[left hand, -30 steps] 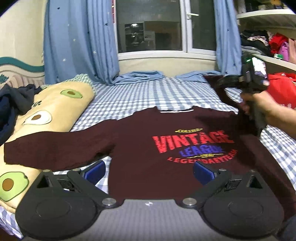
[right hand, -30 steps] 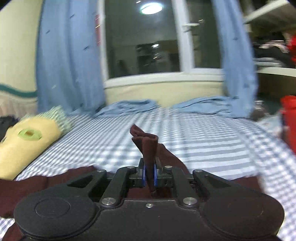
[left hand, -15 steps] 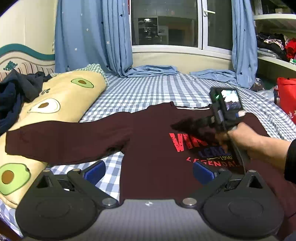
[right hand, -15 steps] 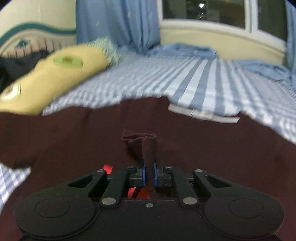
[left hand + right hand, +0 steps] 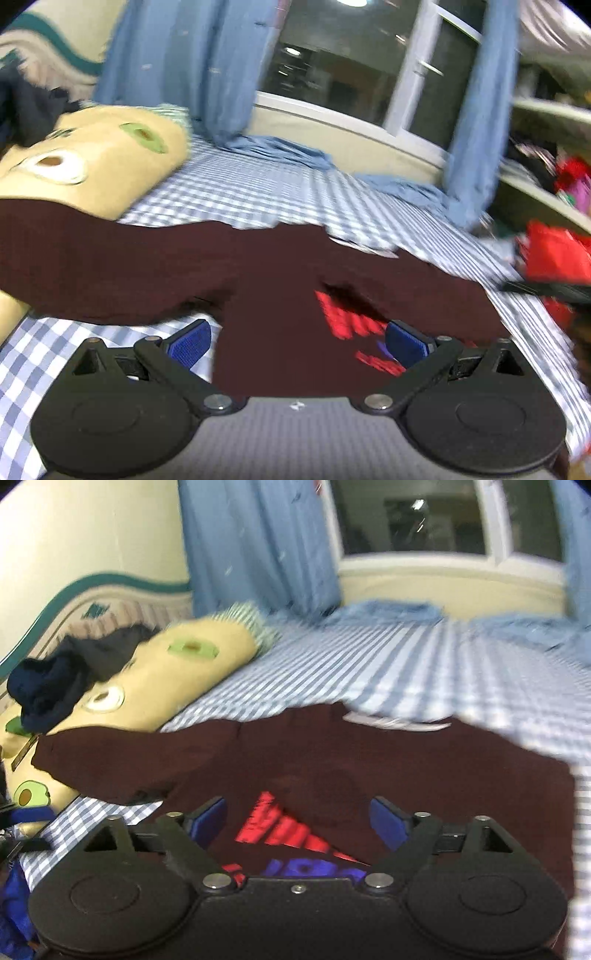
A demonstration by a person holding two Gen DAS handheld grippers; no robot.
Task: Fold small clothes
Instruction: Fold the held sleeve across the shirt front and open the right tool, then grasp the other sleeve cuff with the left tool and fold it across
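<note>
- The bed [image 5: 424, 657], dressed in a blue checked sheet, filled both views and carried everything, with blue curtains [image 5: 177, 66] and a dark window [image 5: 332, 74] up at twelve o'clock.
- The maroon sweatshirt [image 5: 406, 768] lay flat and face up across the middle of the bed, collar toward twelve o'clock, its red and blue print partly covered by a sleeve folded in over the chest.
- The avocado-print pillow [image 5: 177, 679] sat at ten o'clock of the shirt, a heap of dark clothing [image 5: 55, 679] piled on its far end.
- The other sleeve [image 5: 92, 266] was spread straight out toward nine o'clock, its cuff end draped up onto the pillow, not yet folded.
- The right claw [image 5: 297, 818] had just been opening and stood wide, blue pads apart, nothing between them: the sleeve it carried in had been let go onto the chest print.
- The left claw [image 5: 297, 338] hovered low over the near hem, jaws wide, gripping nothing, its left pad just beside the armpit of the spread sleeve.
- My read: first sleeve done, second one up. The next move looked to call for the left claw to swing toward nine o'clock, pinch that sleeve near the cuff, and carry it across to three o'clock over the chest, laying it flat without dragging the body.
</note>
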